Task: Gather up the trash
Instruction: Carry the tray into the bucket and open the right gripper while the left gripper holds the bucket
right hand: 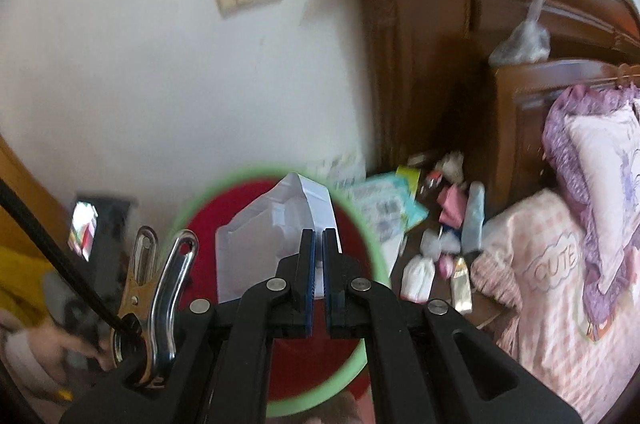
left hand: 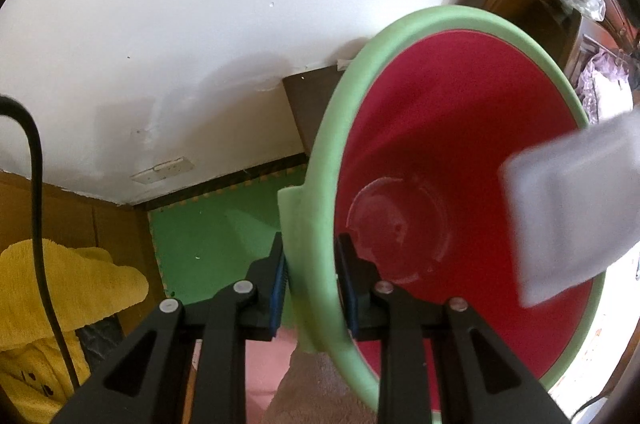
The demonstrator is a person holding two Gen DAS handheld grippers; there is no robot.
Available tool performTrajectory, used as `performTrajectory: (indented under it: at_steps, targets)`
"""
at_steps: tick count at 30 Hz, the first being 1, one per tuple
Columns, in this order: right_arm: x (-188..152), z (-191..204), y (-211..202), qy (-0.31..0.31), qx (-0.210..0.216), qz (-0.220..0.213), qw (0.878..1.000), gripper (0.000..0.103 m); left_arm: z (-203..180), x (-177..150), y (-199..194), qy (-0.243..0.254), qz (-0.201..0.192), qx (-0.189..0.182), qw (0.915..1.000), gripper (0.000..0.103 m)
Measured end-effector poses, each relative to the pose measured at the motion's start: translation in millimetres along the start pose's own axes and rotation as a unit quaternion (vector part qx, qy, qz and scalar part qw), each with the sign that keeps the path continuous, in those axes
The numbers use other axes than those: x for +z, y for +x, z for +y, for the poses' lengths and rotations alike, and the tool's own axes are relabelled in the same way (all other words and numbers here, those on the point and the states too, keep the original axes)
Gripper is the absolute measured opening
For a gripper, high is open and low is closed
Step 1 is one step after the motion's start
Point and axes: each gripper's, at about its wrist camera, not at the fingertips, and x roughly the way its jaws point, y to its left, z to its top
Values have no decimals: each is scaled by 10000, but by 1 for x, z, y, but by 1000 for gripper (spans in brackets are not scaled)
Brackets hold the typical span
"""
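Note:
A red bin with a pale green rim (left hand: 440, 20) fills the right of the left wrist view. My left gripper (left hand: 311, 244) is shut on that rim, one finger outside and one inside. A clear plastic lid (left hand: 400, 224) lies at the bin's bottom. A translucent white plastic package (left hand: 572, 208) hangs blurred over the bin's right side. In the right wrist view my right gripper (right hand: 319, 236) is shut on this package (right hand: 256, 236), above the bin's red inside with its green rim (right hand: 380, 260) behind.
Several wrappers and small packets (right hand: 452, 224) lie on the floor by a wooden cabinet (right hand: 420, 64). A pink bed (right hand: 560, 264) is at right. A green floor mat (left hand: 216, 236), a yellow cloth (left hand: 60, 284) and a black cable (left hand: 36, 184) are left of the bin.

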Motion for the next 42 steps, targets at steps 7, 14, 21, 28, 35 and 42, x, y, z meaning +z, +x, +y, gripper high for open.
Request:
performTrajectory:
  at_steps: [7, 14, 21, 28, 35, 42]
  targets:
    - [-22, 21, 36, -477, -76, 728, 9962, 4, -1, 0, 0, 31, -12, -7, 10000, 24]
    - [-19, 37, 81, -946, -97, 1454, 9848, 4, -2, 0, 0, 32, -31, 3, 10000, 24]
    - [-21, 34, 129, -762, -99, 2286, 9705, 4, -1, 1, -1, 8, -83, -14, 10000, 24]
    - [-22, 42, 173, -812, -298, 2957, 9514, 4, -3, -1, -3, 8, -117, -2, 9999, 24]
    - [-26, 41, 195, -918, -534, 3480, 9314, 5, -4, -1, -3, 6, -113, 1, 9999, 24]
    - [-29, 42, 180, -925, -490, 3310, 9378, 22, -3, -2, -4, 25, -114, -6, 9999, 24]
